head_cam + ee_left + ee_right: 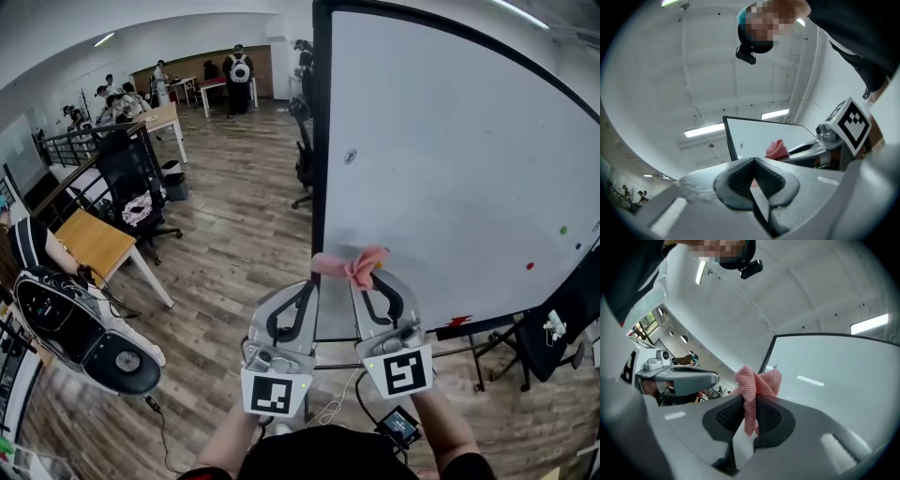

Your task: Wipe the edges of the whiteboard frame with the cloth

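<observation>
A large whiteboard (450, 159) with a black frame (320, 150) stands on a wheeled stand before me. My right gripper (371, 277) is shut on a pink knitted cloth (352, 265), held at the board's lower left, close to the frame's left edge. In the right gripper view the cloth (752, 389) sticks up from between the closed jaws of the right gripper (749, 414), the frame (767, 357) just behind it. My left gripper (306, 287) is beside the right one, shut and empty; in its own view the left gripper (753, 179) faces the board (764, 138) and cloth (776, 149).
An office chair (136, 192) and wooden desks (94, 246) stand on the wood floor to the left. People sit and stand at the far end of the room. A bag and a round device (70, 328) lie at lower left. Small magnets (562, 230) dot the board's right side.
</observation>
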### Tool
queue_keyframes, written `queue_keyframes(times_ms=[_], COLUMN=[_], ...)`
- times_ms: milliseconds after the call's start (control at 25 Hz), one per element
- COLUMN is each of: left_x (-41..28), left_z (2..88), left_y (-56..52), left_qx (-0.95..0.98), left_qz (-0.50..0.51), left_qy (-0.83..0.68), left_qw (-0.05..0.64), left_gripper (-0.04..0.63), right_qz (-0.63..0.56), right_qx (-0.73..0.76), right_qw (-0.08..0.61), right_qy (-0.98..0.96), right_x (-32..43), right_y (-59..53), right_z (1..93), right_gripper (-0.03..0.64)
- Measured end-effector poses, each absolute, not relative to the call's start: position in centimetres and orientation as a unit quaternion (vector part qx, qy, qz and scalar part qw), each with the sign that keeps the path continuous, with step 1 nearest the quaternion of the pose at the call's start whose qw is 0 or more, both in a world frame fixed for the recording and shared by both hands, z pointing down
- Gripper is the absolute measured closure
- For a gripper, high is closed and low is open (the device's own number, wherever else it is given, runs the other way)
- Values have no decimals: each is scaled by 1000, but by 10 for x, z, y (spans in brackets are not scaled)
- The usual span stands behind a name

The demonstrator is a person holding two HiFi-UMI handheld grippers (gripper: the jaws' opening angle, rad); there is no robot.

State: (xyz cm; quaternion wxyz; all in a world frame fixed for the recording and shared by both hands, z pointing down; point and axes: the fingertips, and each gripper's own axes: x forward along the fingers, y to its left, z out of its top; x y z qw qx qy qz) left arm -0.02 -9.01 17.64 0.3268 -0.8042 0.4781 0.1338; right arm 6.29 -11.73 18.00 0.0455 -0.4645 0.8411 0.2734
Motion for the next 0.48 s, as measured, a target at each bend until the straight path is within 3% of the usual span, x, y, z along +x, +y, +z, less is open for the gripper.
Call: queue_keyframes(times_ms=[480], left_x=[-15], left_z=[115], left_y=[-90], left_qx=[-793], left_qz=[159], left_qy=[474], left_qw=[348], left_gripper=[597], right_qz=[385], right_qx=[-461], right_qw=[34], right_qy=[799], right_x=[36], right_y=[-112], right_z=[95], right_gripper=[566])
